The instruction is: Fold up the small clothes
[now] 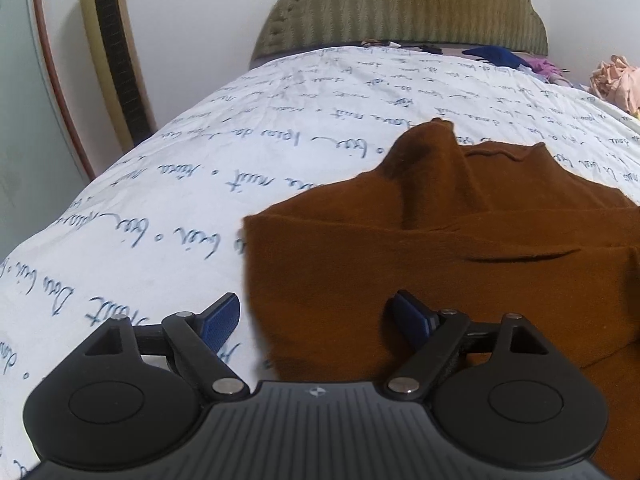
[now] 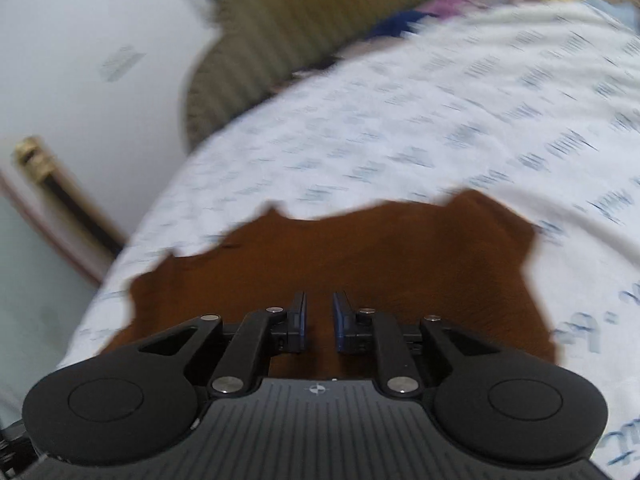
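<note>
A rust-brown garment point(image 1: 400, 248) lies partly folded on the white bedsheet point(image 1: 160, 208) printed with blue handwriting; one flap stands up in a peak at its far side. My left gripper point(image 1: 316, 300) hovers open and wide over the garment's near left edge, one blue pad above the sheet and the other above the cloth, holding nothing. In the blurred right wrist view the same garment point(image 2: 360, 248) spreads under my right gripper point(image 2: 320, 296). Its blue pads stand a narrow gap apart, and only the cloth below shows through the gap.
An olive padded headboard point(image 1: 400, 8) closes the far end of the bed. Dark blue cloth point(image 1: 492, 54) and a pink and purple clothes pile point(image 1: 616, 80) lie at the far right. A gold tower fan point(image 1: 112, 40) stands by the wall at left.
</note>
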`<state>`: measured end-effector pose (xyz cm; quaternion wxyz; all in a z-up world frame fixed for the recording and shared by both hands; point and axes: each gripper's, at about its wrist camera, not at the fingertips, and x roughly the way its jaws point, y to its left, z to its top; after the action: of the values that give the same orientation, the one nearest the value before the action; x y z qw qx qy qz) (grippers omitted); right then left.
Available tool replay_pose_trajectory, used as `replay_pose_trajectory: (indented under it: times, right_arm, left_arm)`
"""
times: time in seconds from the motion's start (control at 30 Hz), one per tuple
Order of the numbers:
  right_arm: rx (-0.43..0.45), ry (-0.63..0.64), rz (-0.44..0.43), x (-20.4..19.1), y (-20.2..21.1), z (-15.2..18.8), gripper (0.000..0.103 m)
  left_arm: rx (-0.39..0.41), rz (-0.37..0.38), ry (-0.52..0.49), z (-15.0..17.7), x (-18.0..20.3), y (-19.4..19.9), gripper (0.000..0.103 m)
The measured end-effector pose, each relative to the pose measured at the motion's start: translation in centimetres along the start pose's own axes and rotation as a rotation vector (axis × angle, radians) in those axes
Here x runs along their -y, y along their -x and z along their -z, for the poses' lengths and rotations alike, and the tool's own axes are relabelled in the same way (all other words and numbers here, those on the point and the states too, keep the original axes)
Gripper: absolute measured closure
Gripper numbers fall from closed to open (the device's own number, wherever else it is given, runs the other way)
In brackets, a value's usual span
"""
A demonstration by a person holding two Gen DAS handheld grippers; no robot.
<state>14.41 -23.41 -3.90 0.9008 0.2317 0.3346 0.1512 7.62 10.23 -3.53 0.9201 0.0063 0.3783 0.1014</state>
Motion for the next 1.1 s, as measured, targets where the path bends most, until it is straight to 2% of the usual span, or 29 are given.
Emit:
replay_pose_trajectory:
  times: [0.07,0.13,0.27,0.33,0.37,0.43,0.47,0.5,0.57,0.63,0.7,0.73,0.77,0.9,0.93,1.0,1.03,1.1]
  right_arm:
    - [-0.015,0.082,-0.074,-2.9,-0.4,-0.4,0.083]
    - [-0.068,0.114,-0.124,-5.9,-3.0,-1.2,0.080]
    - [-0.186,0.071,-0.170,-10.1,-10.3,-2.9,0.079]
    - [-0.301,-0.002,-0.233,-10.9,-14.1,-3.3,0.079]
    - [-0.342,-0.020,-0.237,-11.3,-15.8,-3.1,0.079]
    - [-0.331,0.034,-0.169,-12.6,-18.0,-2.7,0.081]
    - [-0.319,0.046,-0.128,-12.9,-18.9,-2.4,0.094]
    - [-0.306,0.039,-0.109,-13.0,-19.9,-2.4,0.100]
    - [-0.256,0.049,-0.069,-13.5,-21.1,-2.8,0.103]
    - [-0.267,0.057,-0.056,-14.0,-21.4,-3.1,0.103]
    - [-0.266,0.147,-0.062,-15.0,-20.5,-3.6,0.095]
    - [-0.239,0.177,-0.071,-15.3,-19.4,-3.8,0.087]
    - [-0.217,0.191,-0.080,-15.3,-18.2,-4.1,0.085]
    - [-0.193,0.240,-0.097,-13.6,-13.6,-4.9,0.084]
    - [-0.183,0.254,-0.077,-12.8,-12.7,-5.0,0.084]
    - [-0.164,0.243,-0.007,-10.6,-12.0,-5.1,0.079]
    - [-0.166,0.233,0.021,-9.4,-11.9,-5.0,0.078]
    - [-0.202,0.187,0.119,-6.7,-13.4,-4.8,0.080]
  left_arm:
    - [-0.008,-0.010,0.005,0.4,-0.3,-0.3,0.018]
    - [-0.001,-0.003,0.025,0.7,-0.6,-0.2,0.018]
    - [-0.003,-0.009,0.037,0.8,-0.6,-0.2,0.017]
    - [-0.001,-0.021,0.051,0.9,-0.7,-0.2,0.014]
    - [0.003,-0.026,0.062,1.1,-0.7,-0.2,0.014]
    - [0.016,-0.039,0.088,1.5,-0.8,0.0,0.014]
    - [0.024,-0.052,0.106,1.8,-0.9,0.1,0.014]
    - [0.030,-0.062,0.119,2.0,-0.8,0.3,0.014]
    - [0.034,-0.074,0.123,2.0,-0.8,0.5,0.013]
    - [0.020,-0.059,0.139,1.3,-1.3,0.7,0.014]
    - [0.021,-0.028,0.143,0.1,-1.9,0.7,0.014]
    - [0.032,-0.030,0.142,-0.7,-2.1,0.6,0.014]
    - [0.042,-0.035,0.134,-1.5,-2.2,0.4,0.014]
    - [0.066,-0.056,0.071,-4.3,-1.4,-1.6,0.014]
    - [0.068,-0.055,0.044,-4.9,-1.1,-2.4,0.014]
    - [0.005,-0.109,0.017,-5.6,-0.5,-5.0,0.014]
    - [-0.041,-0.126,0.005,-5.7,-0.3,-6.5,0.011]
    - [-0.029,-0.149,0.040,-5.4,-0.7,-7.4,0.000]
